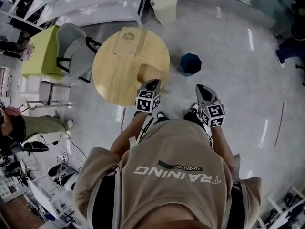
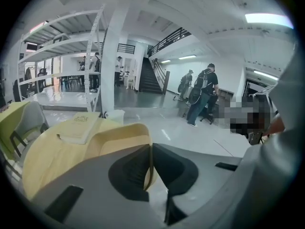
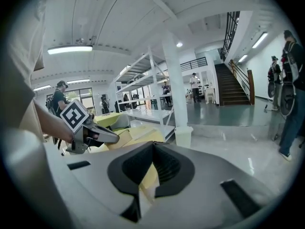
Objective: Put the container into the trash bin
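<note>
A tan, thin-walled container [image 1: 148,73] hangs over the near edge of the round wooden table [image 1: 114,75]. My left gripper [image 1: 152,84] is shut on its rim. In the left gripper view the two dark jaws [image 2: 150,149] pinch the container's wall [image 2: 119,137] between them. My right gripper [image 1: 200,89] is to the right over the floor, shut with nothing in it; its tips meet in the right gripper view [image 3: 153,145]. That view also shows the left gripper [image 3: 97,135] with the container [image 3: 114,138]. A dark blue trash bin [image 1: 190,64] stands on the floor just right of the table.
A flat tan box [image 1: 127,41] lies at the table's far side. A grey chair [image 1: 74,49] and a green table [image 1: 40,51] stand to the left. A white bin [image 1: 164,7] stands farther off by a pillar. Several people stand near the stairs [image 2: 202,97].
</note>
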